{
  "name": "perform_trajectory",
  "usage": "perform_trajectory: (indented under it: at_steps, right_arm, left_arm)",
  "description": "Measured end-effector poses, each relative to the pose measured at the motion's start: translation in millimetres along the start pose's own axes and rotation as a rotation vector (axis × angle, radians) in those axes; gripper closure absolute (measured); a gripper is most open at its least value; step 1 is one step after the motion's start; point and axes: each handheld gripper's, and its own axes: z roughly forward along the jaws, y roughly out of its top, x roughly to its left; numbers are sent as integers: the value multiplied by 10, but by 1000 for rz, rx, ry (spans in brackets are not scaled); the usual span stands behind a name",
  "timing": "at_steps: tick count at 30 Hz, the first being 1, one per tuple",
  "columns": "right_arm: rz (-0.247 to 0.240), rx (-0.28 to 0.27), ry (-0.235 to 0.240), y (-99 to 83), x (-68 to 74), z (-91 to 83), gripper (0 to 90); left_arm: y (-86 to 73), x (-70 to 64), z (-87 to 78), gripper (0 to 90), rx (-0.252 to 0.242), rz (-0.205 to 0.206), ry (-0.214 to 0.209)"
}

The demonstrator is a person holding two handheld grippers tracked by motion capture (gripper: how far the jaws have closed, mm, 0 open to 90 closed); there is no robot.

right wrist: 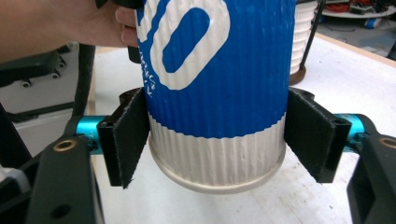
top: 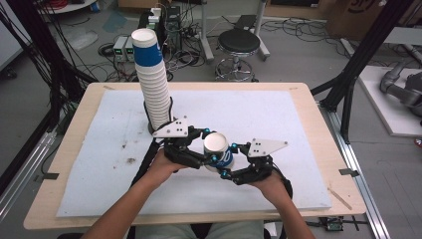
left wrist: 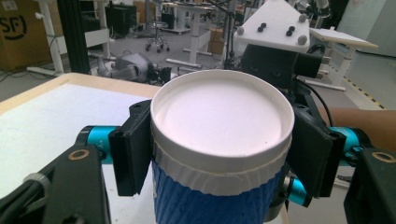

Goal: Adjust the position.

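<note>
One cup stack (top: 152,79) behind gripped cup (top: 217,149).

We are looking at a robotics lab: black aluminium frame posts (top: 359,59) flank a wooden table (top: 308,99) topped with white foam board (top: 278,119), cables (top: 54,55) sprawl over the grey floor (power boxes among them), and a grey robot arm (top: 400,87) lies beside a round stool (top: 239,45).

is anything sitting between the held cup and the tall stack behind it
Nothing visible does. The blue and white cup is held between the left tool near its rim and the right tool near its base. The foam mat between it and the cup stack at the back left is bare apart from the left tool itself.
</note>
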Motion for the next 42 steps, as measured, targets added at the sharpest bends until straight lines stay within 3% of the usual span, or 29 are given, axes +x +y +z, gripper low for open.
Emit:
perform_trajectory:
  at_steps: [6, 9, 16, 19, 20, 21, 22, 27, 34, 42]
  right_arm:
    - [-2, 79, 16, 17, -3, 12, 289]
    - [-10, 105, 26, 30, 0, -3, 290]
    - [-11, 141, 34, 44, -9, -63, 290]
    - [-20, 161, 34, 56, -22, -77, 291]
    - [-32, 182, 37, 67, -26, -82, 292]
    - [-66, 241, 33, 103, -28, -77, 293]
    - [-66, 241, 33, 103, -28, -77, 293]
    - [-140, 375, 56, 232, -25, -5, 292]
    - [-191, 478, 72, 341, -24, 75, 292]
    - [-207, 505, 83, 366, -23, 92, 292]
  left_arm:
    - [-26, -13, 35, 282, 60, 7, 5]
    - [-41, -12, 54, 159, 84, -24, 0]
    - [-47, -14, 42, 159, 121, -16, -24]
    - [-44, 1, 25, 160, 161, -14, -28]
    - [-42, 5, 23, 159, 170, -15, -27]
    - [-38, 9, 18, 159, 182, -14, -26]
    - [-38, 12, 16, 159, 184, -17, -26]
    - [-28, 24, 14, 161, 230, -6, -32]
    - [-33, 41, 31, 173, 297, -11, -52]
    - [-56, 54, 46, 292, 341, 9, -95]
